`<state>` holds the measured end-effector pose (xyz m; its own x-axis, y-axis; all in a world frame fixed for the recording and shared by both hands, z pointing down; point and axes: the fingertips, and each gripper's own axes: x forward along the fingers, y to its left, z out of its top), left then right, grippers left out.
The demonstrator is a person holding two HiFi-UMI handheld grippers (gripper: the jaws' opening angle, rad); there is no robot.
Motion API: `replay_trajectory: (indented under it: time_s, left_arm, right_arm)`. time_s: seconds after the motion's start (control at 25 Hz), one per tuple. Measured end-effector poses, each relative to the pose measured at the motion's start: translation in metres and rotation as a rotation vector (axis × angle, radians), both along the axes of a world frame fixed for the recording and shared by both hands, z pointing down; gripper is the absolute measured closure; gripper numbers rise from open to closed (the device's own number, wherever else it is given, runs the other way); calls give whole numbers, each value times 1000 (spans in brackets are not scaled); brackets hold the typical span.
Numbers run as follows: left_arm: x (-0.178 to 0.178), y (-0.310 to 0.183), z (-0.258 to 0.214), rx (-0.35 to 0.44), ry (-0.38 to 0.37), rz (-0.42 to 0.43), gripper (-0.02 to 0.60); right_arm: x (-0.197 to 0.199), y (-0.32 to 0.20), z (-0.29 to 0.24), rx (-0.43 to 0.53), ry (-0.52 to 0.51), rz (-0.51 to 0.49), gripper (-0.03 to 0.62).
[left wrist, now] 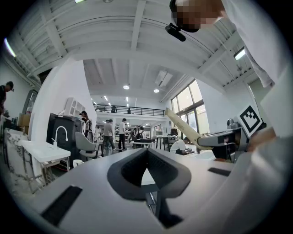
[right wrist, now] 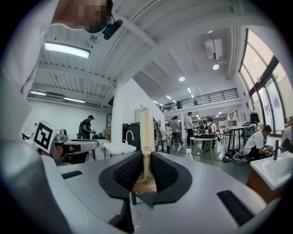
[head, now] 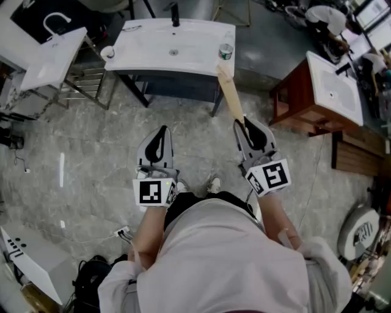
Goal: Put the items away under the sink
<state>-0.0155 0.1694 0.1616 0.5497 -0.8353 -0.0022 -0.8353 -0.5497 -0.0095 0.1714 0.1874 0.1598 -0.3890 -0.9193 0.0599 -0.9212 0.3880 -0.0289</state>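
My right gripper (right wrist: 146,154) has its fingers (right wrist: 126,174) clenched on a long, thin, tan paper packet (right wrist: 147,130). They squeeze the packet near its bottom end, and the rest of it sticks straight out past the tips. It has some dark letters on it, but I cannot read the whole word. My left gripper (left wrist: 146,153) has its fingers (left wrist: 130,169) pressed together with nothing between them. In the head view, the left gripper (head: 161,129) and the right gripper (head: 245,126) are side by side, a little apart, over the grey floor (head: 79,159). The packet (head: 231,95) points up toward the white desk (head: 153,58) with the sink in it. The desk is out in front of me, and the grippers are not touching it. A small can (head: 226,51) with a green band stands at the desk's front right corner. A small white cup (head: 108,53) sits at the desk's left edge. A dark tap (head: 175,13) stands at the back edge.
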Motion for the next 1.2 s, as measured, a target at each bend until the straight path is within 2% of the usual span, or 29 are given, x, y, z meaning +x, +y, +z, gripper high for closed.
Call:
replay_trajectory:
  time_s: [0.12, 0.28, 0.52, 0.64, 1.0, 1.2]
  left_arm:
    - [3, -9, -6, 8, 28, 22, 578]
    - [-3, -8, -10, 27, 31, 6, 578]
    - [-3, 3, -2, -13, 47, -36, 578]
    - [0, 8, 1, -21, 43, -63, 578]
    - [3, 10, 10, -16, 4, -179, 578]
    - [9, 13, 6, 5, -3, -195, 578]
  right_arm:
    - [-1, -1, -4, 15, 10, 25, 511]
    - [-7, -2, -4, 20, 12, 6, 511]
    - [-2, 1, -1, 13, -9, -27, 511]
    - [6, 3, 1, 17, -45, -47, 510]
    - [35, 3, 18, 0, -41, -104, 510]
    - [43, 3, 25, -15, -46, -118, 510]
